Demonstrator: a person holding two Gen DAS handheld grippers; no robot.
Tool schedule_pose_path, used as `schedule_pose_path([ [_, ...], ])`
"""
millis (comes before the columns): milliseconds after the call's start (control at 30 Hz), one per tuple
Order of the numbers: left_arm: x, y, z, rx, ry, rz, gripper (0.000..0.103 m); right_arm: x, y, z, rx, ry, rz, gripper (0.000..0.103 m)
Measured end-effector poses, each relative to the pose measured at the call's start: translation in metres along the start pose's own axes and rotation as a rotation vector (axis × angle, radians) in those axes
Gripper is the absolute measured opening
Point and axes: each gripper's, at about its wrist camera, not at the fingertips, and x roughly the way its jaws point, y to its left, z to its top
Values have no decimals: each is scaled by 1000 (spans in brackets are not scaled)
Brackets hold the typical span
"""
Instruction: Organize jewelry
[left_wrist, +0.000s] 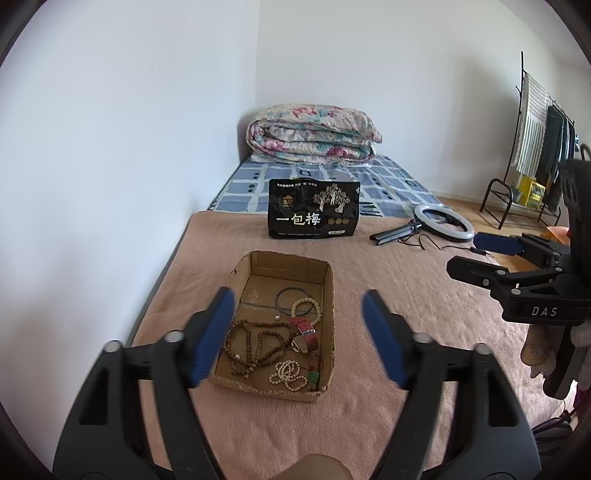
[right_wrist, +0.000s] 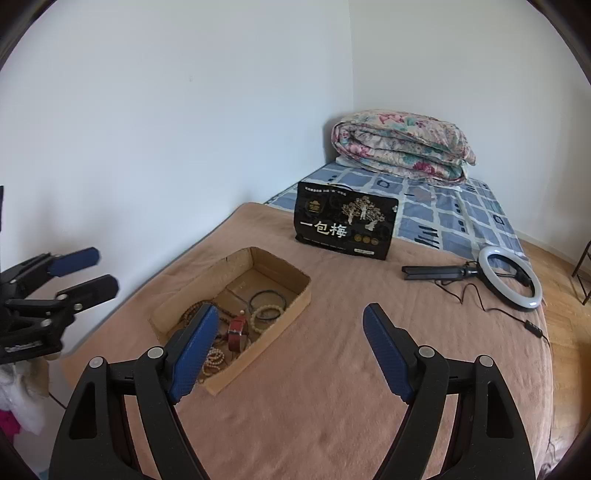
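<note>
An open cardboard box (left_wrist: 327, 295) (right_wrist: 291, 299) lies on the pink blanket. It holds brown bead strands (left_wrist: 255, 343), a white bead necklace (left_wrist: 288, 373), a pale bead bracelet (left_wrist: 306, 306) (right_wrist: 264, 314), a dark ring bangle (left_wrist: 291, 295) (right_wrist: 266, 299) and a red watch (left_wrist: 304, 334) (right_wrist: 236, 332). My left gripper (left_wrist: 299, 332) is open and empty, hovering above the box. My right gripper (right_wrist: 288, 350) is open and empty, to the right of the box; it also shows in the left wrist view (left_wrist: 476, 254). The left gripper shows in the right wrist view (right_wrist: 83, 273).
A black snack bag (left_wrist: 314, 208) (right_wrist: 345, 225) stands behind the box. A ring light with folded tripod (left_wrist: 443, 223) (right_wrist: 509, 280) and its cable lie to the right. A folded floral quilt (left_wrist: 314, 133) sits at the bed's head. A clothes rack (left_wrist: 535, 147) stands at the far right.
</note>
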Motion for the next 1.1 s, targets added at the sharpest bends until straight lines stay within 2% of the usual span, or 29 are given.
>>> schedule_pose_path([
  [200,-26,-7,-7,3,-21,28,83,-16,-9,-11,17,-11,-30,82],
  [333,-38,-12,-14,8,-28,51,95,-25,-14,-17,34,-16,-36,83],
  [567,-47,-19,-23,13,-8,94,96,-31,-19,-26,48,-18,-53,83],
  [633,-49,-20,-24,8,-1,101,101,-32,-20,-28,52,-20,-60,83],
  [1100,-56,-26,-29,34,-23,140,101,-40,-20,-37,60,-26,-88,83],
])
